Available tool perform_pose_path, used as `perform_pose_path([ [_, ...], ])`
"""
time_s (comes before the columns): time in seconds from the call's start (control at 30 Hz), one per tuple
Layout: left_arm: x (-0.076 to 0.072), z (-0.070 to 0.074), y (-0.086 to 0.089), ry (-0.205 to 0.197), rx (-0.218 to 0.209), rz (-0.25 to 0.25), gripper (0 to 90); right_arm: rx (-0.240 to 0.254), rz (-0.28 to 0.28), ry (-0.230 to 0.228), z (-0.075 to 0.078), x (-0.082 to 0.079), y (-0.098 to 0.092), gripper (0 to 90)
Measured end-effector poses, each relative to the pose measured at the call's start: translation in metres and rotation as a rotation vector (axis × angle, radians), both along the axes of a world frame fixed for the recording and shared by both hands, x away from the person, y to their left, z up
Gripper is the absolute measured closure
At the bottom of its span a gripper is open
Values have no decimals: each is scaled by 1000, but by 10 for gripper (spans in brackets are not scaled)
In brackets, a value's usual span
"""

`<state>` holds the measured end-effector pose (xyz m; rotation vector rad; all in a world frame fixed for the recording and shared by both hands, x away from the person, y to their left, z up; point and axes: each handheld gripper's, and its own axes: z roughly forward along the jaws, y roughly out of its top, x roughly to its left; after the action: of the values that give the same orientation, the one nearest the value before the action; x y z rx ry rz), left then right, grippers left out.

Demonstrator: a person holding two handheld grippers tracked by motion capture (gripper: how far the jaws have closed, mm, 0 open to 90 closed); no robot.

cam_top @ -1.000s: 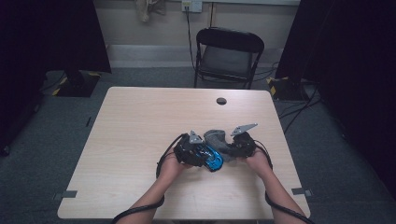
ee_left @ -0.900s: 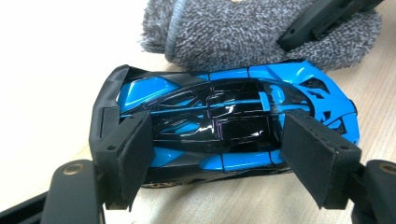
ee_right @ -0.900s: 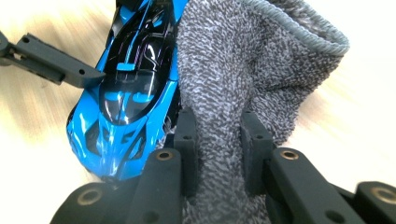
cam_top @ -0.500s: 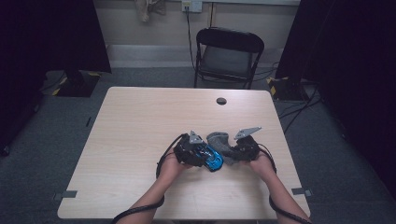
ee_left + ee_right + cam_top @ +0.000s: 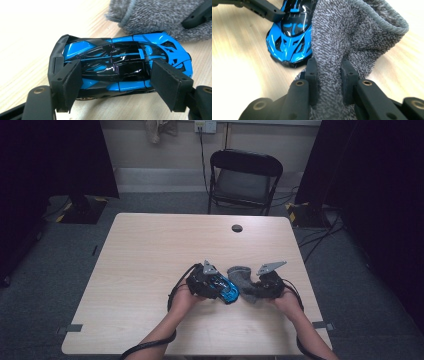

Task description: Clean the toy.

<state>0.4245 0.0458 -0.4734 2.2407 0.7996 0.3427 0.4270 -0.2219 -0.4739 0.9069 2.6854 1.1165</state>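
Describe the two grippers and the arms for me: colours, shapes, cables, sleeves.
Both the left gripper and the right gripper are black, with flat rectangular pads on bolted jaws. Each carries a grey three-cornered plate on top and trails a black cable. The forearms are bare: no sleeves or gloves visible.

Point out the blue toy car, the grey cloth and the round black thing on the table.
blue toy car (image 5: 120, 65): left gripper view, on its glossy black roof.
grey cloth (image 5: 342, 32): right gripper view, on the fuzzy fold above the jaws.
round black thing (image 5: 237, 228): high view, on its middle, near the table's far edge.
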Motion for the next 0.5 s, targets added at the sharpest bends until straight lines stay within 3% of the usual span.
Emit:
perform_pose_path([
  [0.23,-1,0,0,-2,-1,2,255,-9,9,5,1,-9,-8,728],
  [0.33,0,0,0,0,-1,3,254,-27,15,-3,4,-11,-11,727],
  [0.5,0,0,1,-2,7,0,255,-18,1,-21,13,-11,-14,725],
])
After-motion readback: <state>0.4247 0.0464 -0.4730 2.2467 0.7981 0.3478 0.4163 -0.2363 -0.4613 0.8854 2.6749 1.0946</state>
